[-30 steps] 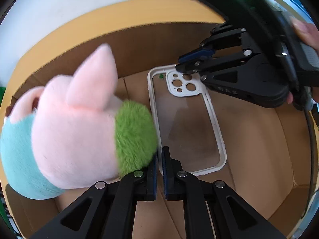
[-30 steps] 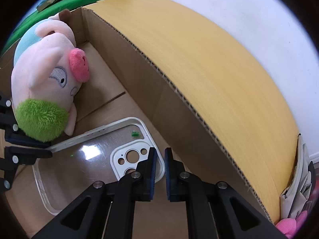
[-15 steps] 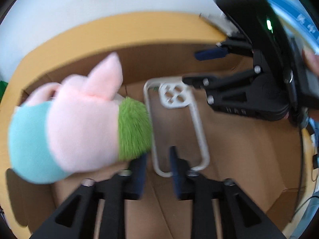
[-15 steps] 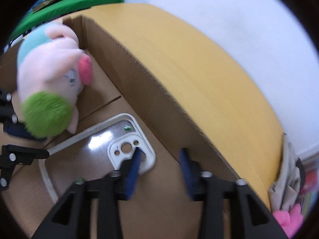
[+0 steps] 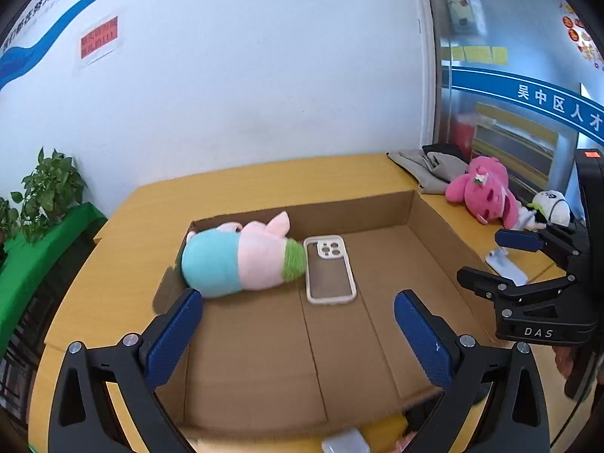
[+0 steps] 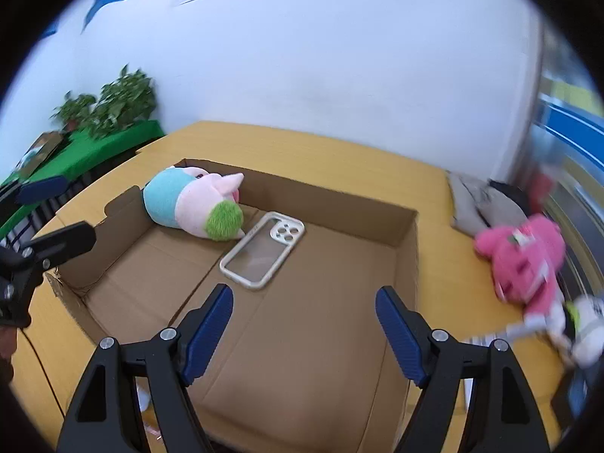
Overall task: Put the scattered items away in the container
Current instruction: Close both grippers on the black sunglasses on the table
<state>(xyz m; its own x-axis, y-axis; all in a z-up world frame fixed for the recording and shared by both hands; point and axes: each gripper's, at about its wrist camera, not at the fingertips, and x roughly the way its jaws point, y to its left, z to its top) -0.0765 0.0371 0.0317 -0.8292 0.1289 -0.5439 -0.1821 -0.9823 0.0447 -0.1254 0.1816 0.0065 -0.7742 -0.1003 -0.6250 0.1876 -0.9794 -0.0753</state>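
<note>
Left tongs (image 5: 298, 330) and right tongs (image 6: 304, 324) both opening, nothing between; pig plush (image 5: 241, 262) and phone case (image 5: 329, 270) lie in box (image 5: 441, 241).

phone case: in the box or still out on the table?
In. The phone case lies flat on the cardboard box floor, inside its walls, beside the pig plush; neither gripper touches it.

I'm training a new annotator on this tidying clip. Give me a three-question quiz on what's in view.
1. True or false: the phone case lies inside the cardboard box.
2. Which touches the case? A) pig plush B) pink plush
3. Fill in: the pink plush lies on the ____, outside the box.

Key: 1 true; 2 A; 3 table.
</note>
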